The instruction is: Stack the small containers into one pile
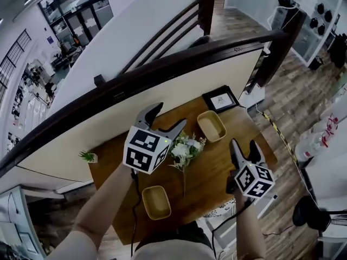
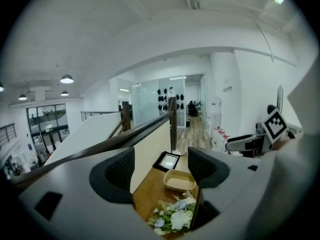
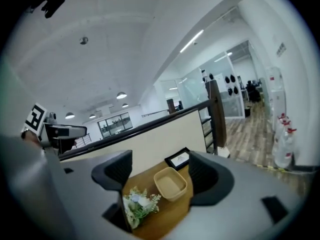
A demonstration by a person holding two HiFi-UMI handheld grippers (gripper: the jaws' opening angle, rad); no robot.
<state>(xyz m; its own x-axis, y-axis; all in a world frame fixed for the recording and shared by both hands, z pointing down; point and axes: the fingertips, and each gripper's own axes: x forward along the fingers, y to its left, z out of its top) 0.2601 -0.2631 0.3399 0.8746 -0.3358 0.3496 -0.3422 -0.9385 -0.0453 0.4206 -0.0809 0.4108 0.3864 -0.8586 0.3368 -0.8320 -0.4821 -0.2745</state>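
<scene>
Two small tan containers sit apart on a wooden table [image 1: 217, 167]. One container [image 1: 211, 125] lies at the far right, near a picture frame; the other container [image 1: 156, 202] lies near the front edge. My left gripper [image 1: 167, 119] hovers open above the table's left-centre, with nothing between its jaws. My right gripper [image 1: 244, 147] is open over the right side, also empty. The far container [image 2: 179, 180] appears between the jaws in the left gripper view, and the same container [image 3: 170, 183] shows in the right gripper view.
A bunch of white flowers [image 1: 185, 150] lies mid-table between the containers. A black picture frame [image 1: 220, 98] rests at the far right corner, a small potted plant [image 1: 88, 156] at the left edge. A dark railing with a cream panel [image 1: 162, 102] runs behind the table.
</scene>
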